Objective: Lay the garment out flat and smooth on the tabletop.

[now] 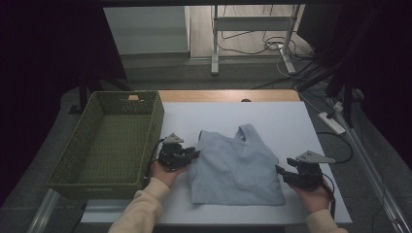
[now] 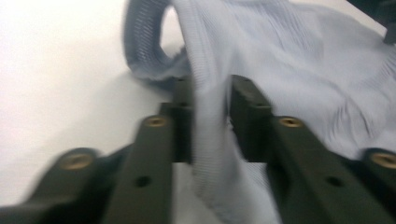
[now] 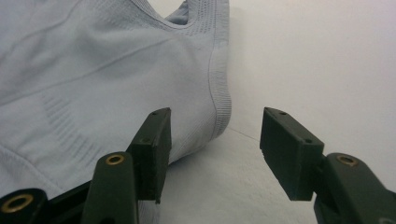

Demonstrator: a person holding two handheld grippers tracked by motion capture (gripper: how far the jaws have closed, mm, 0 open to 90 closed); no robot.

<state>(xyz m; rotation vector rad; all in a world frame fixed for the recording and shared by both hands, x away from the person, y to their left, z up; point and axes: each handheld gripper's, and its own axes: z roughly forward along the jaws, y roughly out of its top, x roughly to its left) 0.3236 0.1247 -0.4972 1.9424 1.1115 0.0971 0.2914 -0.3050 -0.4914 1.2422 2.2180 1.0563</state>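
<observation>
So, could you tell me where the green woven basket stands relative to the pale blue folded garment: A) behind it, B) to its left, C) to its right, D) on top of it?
B: in the high view the green woven basket stands left of the pale blue folded garment.

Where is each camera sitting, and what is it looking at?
High view: above the table, looking down at the light blue knit top and green woven basket; forearms, both tools show.
Left gripper view: on the left tool, fabric between its black jaws.
Right gripper view: on the right tool, beside the top's edge.
All share the top.
</observation>
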